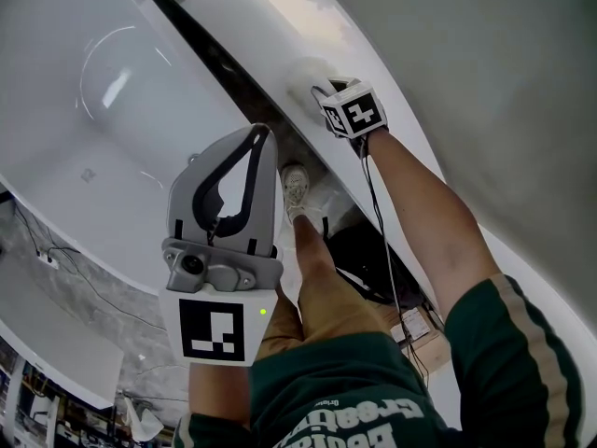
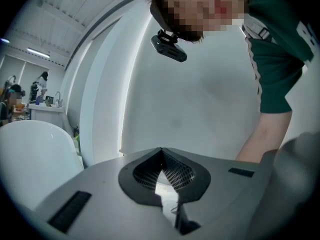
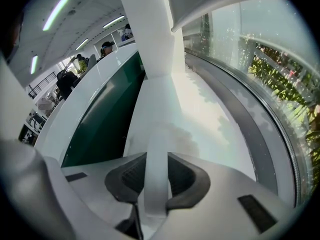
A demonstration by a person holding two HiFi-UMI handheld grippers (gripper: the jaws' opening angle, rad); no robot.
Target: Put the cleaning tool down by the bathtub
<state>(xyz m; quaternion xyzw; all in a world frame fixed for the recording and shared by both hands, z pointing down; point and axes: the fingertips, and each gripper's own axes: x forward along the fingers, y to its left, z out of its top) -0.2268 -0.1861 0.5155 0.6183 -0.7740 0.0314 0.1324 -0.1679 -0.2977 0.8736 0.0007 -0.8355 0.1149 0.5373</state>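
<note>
Cleaning tool [image 1: 306,75]: white throughout, with a soft, fuzzy head and a flat, narrow handle [image 3: 156,176]. In the head view its head lies against the white rim of the bathtub [image 1: 420,147], at upper centre, off the floor.

Left tool [image 1: 259,136]: held up in the foreground, well apart from the cleaning tool. Its jaws meet at the tips with nothing between them.

Centre: a white shoe [image 1: 295,183] stands in the dark gap below the rim.

Right tool [image 3: 156,170]: at the end of the outstretched arm, just beside the fuzzy head. Its jaws stand narrow, clamped on the white handle, which runs straight up between the dark pads.

Right edge: a green sleeve [image 1: 522,362] with pale stripes.
</note>
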